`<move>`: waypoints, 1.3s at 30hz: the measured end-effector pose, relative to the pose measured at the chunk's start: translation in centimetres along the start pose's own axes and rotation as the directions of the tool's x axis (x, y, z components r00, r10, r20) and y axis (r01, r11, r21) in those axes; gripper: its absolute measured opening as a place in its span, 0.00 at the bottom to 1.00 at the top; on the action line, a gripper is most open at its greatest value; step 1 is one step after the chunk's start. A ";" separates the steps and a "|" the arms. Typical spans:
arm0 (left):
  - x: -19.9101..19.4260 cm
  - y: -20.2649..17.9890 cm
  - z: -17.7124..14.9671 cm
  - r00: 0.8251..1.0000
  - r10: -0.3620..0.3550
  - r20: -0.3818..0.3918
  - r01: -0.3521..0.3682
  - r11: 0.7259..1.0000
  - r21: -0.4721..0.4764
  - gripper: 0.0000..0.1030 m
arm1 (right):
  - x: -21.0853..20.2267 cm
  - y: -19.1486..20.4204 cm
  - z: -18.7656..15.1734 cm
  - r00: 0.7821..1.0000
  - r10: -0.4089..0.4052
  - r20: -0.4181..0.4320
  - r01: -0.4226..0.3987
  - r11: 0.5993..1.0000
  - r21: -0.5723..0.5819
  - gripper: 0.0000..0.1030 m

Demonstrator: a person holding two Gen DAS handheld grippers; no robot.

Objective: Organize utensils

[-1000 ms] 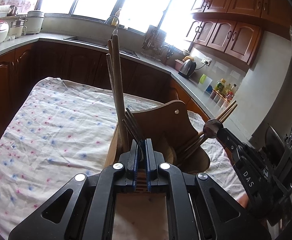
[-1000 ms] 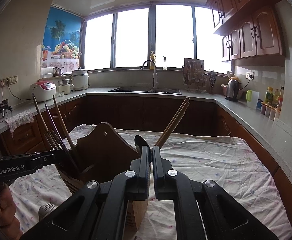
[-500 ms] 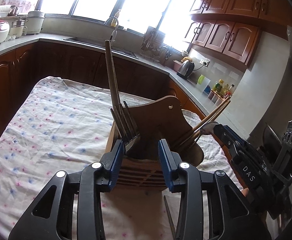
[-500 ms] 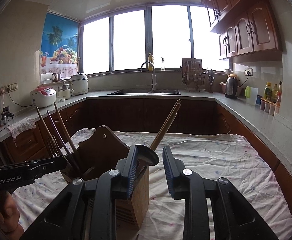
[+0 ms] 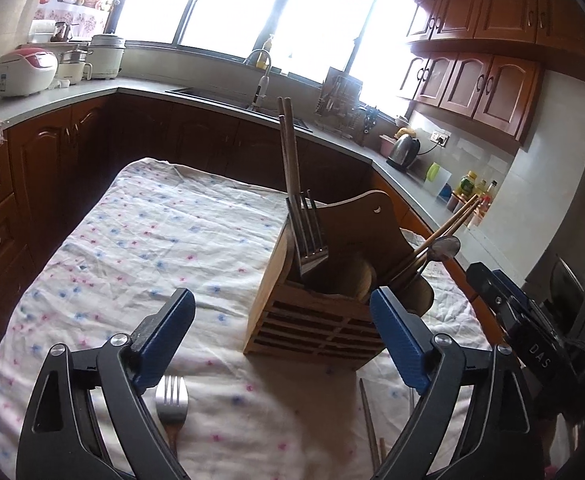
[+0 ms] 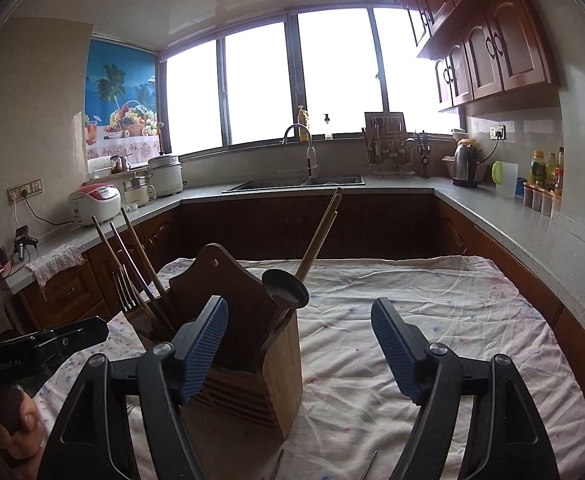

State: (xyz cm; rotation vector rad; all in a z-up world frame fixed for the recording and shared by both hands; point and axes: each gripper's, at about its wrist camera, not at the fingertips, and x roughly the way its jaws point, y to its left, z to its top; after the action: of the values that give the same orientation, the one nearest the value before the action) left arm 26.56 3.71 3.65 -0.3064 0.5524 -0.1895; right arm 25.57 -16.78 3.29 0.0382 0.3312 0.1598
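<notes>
- the surface (image 5: 140,240) is covered by a white cloth dotted with small blue and pink flowers, creased all over; it sits inside a u-shaped kitchen of dark wood cabinets and a grey counter.
- behind the wooden utensil holder (image 5: 324,300), a wide bright window runs above a sink (image 6: 296,184) with a curved tap; a rice cooker (image 6: 94,204) stands on the counter to its left, a kettle (image 6: 465,166) and bottles to its right.
- a poster of a fruit basket and palm trees hangs left of the window.
- readable writing: "das" on the right gripper's body in the left wrist view; the lettering on the left gripper's arm in the right wrist view is too blurred to read.
- the holder stands upright on the cloth; forks (image 5: 308,236) and chopsticks rise from its left compartment, a spoon (image 6: 286,290) and more chopsticks from its right.
- the left gripper (image 5: 282,312) has its jaws opening, already wide, with nothing pressed between them; the holder lies just ahead, between the blue pads.
- a loose fork (image 5: 171,400) lies on the cloth beside the left pad; loose chopsticks (image 5: 368,420) lie near the right pad.
- the right gripper (image 6: 300,320) has its jaws opening wide and grips nothing; the holder sits by its left pad.
</notes>
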 end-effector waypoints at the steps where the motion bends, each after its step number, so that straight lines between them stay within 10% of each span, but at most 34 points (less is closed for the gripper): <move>1: -0.3 0.0 -0.1 1.000 0.008 0.005 -0.008 1.000 0.002 0.91 | -0.2 0.0 0.0 1.000 0.004 0.000 -0.004 1.000 0.002 0.85; 39: -16.4 -3.9 -8.1 0.963 0.187 0.194 -0.221 0.959 0.176 1.00 | -15.7 -0.3 -5.8 0.994 0.108 0.017 -0.109 0.991 0.077 1.00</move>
State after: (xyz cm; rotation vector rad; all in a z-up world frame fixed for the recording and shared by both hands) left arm 8.14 2.38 6.39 -0.0705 0.3836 -0.0148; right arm 9.05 -19.56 2.87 0.1346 0.3229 0.2543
